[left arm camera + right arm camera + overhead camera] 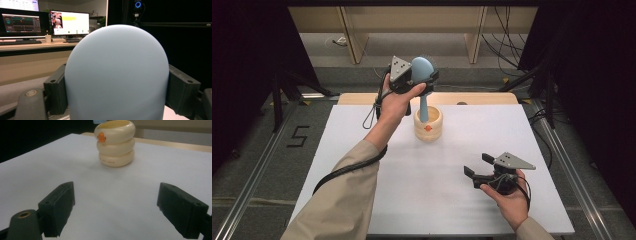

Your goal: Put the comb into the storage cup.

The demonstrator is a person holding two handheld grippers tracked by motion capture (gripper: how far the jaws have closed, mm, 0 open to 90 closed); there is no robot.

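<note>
A pale blue hairbrush (422,70) stands upright with its handle down inside a cream ribbed cup (428,124) that has an orange mark on its side. My left gripper (419,75) is shut on the brush's rounded head, well above the cup; in the left gripper view the smooth blue back of the hairbrush (116,75) sits between both black jaws. My right gripper (476,165) rests open near the table's front right, holding nothing. In the right gripper view the cup (115,143) stands ahead of the gripper (116,212), some way off.
The white table top (362,165) spreads around the cup, with a wooden strip (362,98) along its far edge. Dark stands and cables flank the table. Monitors (70,22) on a desk lie beyond the brush.
</note>
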